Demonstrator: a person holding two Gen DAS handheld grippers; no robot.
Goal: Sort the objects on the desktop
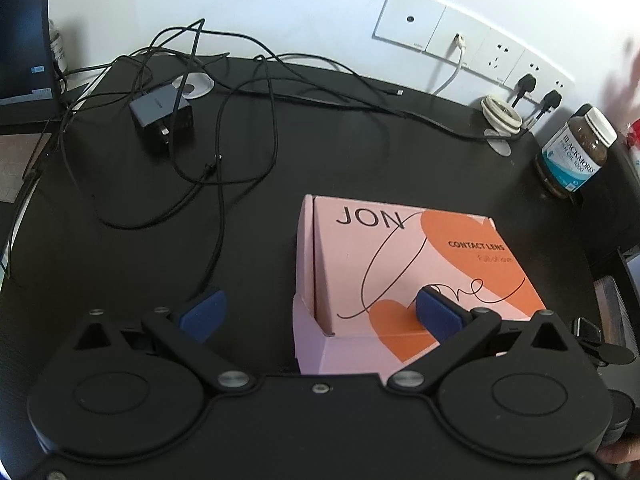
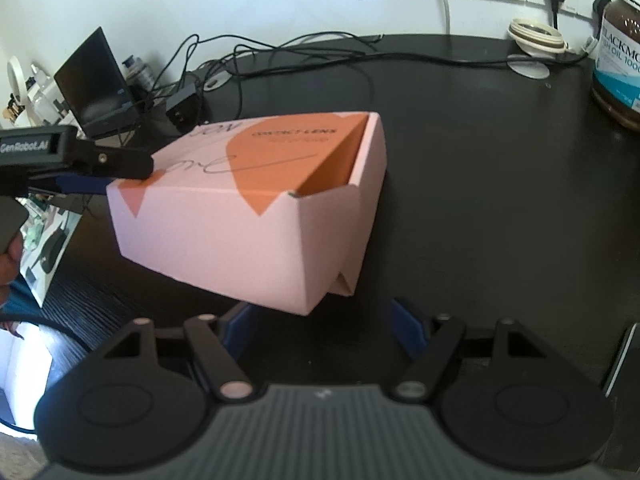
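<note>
The room was bright, with even daylight that made the white wall [image 1: 280, 4] look slightly blue. The black tabletop [image 1: 360, 140] stayed dark and gave almost no glare. Shadows under the pink box [image 2: 248, 216] were soft. Both fisheye views bent the straight lines strongly near the edges, and the corners went black. At the far right of the left view, something reddish was blurred. The box edges in the right view were a little soft.

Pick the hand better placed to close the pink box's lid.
Left, probably. The left gripper is open, one finger already over the pink box lid. The right gripper sits low at its front wall.
</note>
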